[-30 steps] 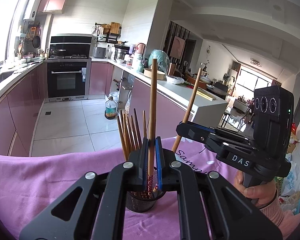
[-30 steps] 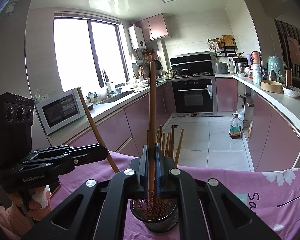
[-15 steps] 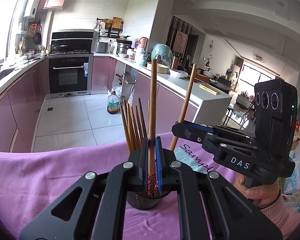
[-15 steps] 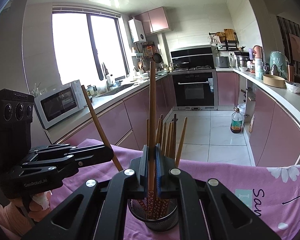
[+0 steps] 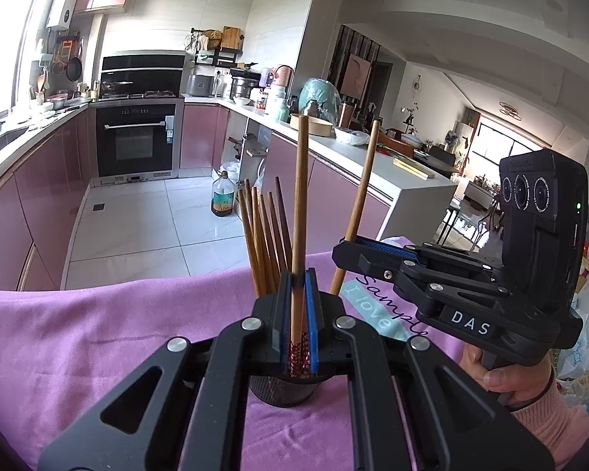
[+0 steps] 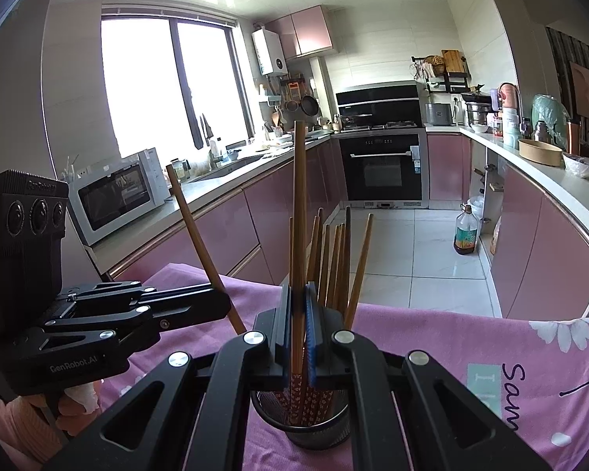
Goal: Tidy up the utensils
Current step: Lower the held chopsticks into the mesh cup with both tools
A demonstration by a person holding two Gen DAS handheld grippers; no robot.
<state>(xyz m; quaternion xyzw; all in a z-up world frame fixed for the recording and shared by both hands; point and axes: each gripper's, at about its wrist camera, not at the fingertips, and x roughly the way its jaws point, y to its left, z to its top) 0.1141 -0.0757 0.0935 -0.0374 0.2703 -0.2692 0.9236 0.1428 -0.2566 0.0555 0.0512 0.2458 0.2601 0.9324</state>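
My left gripper point(image 5: 296, 314) is shut on an upright wooden chopstick point(image 5: 300, 196), whose red patterned lower end hangs at the mouth of a black mesh holder point(image 5: 282, 390). Several chopsticks point(image 5: 263, 235) stand in that holder. My right gripper point(image 6: 297, 333) is shut on a second chopstick point(image 6: 299, 196), whose lower end reaches into the same holder point(image 6: 318, 428) among the other chopsticks point(image 6: 333, 259). Each view shows the other gripper from the side: the right one point(image 5: 345, 249) gripping its slanted chopstick point(image 5: 359, 204), the left one point(image 6: 216, 306) gripping its own point(image 6: 196, 235).
The holder stands on a purple cloth point(image 5: 98, 333) with printed lettering point(image 6: 510, 388). A person's hand point(image 5: 506, 376) holds the right gripper's handle. Beyond the cloth's far edge lie a tiled kitchen floor, pink cabinets, an oven point(image 6: 383, 168) and a microwave point(image 6: 117, 192).
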